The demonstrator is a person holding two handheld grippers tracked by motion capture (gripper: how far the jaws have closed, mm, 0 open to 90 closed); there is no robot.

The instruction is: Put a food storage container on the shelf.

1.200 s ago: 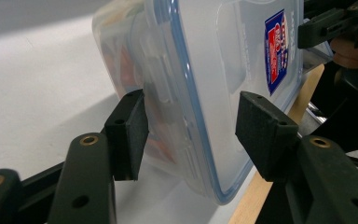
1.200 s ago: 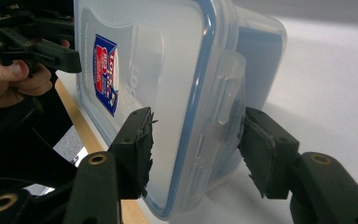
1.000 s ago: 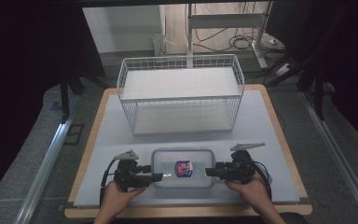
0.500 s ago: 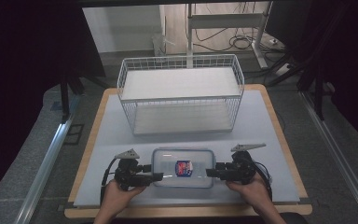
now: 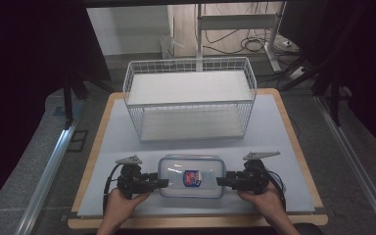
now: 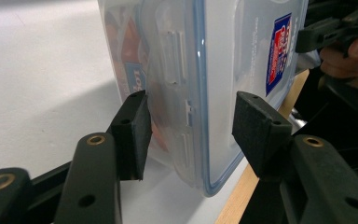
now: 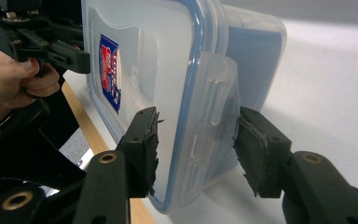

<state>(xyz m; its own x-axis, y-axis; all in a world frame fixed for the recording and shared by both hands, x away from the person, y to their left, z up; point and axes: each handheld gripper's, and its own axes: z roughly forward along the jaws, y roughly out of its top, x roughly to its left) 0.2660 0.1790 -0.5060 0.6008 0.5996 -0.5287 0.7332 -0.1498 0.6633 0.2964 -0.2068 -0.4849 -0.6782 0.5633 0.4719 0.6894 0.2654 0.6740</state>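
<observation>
A clear plastic food box [image 5: 176, 171] with a blue-sealed lid and a red and blue sticker [image 5: 192, 177] lies flat near the table's front edge. My left gripper [image 5: 164, 182] reaches in at its left end and my right gripper [image 5: 220, 181] at its right end. Both pairs of jaws have just been closing. In the left gripper view the box's end latch [image 6: 182, 93] sits between the pads of the left gripper [image 6: 191, 133], with a thin gap at the lid side. In the right gripper view the right gripper [image 7: 196, 144] likewise straddles the other latch [image 7: 214, 116] with little slack.
A white wire basket [image 5: 191, 115] with nothing in it stands behind the box at mid-table. The grey mat [image 5: 274, 147] lies on a wooden board whose front edge [image 5: 196, 223] is just below my hands. Dark floor, rails and cables surround the table.
</observation>
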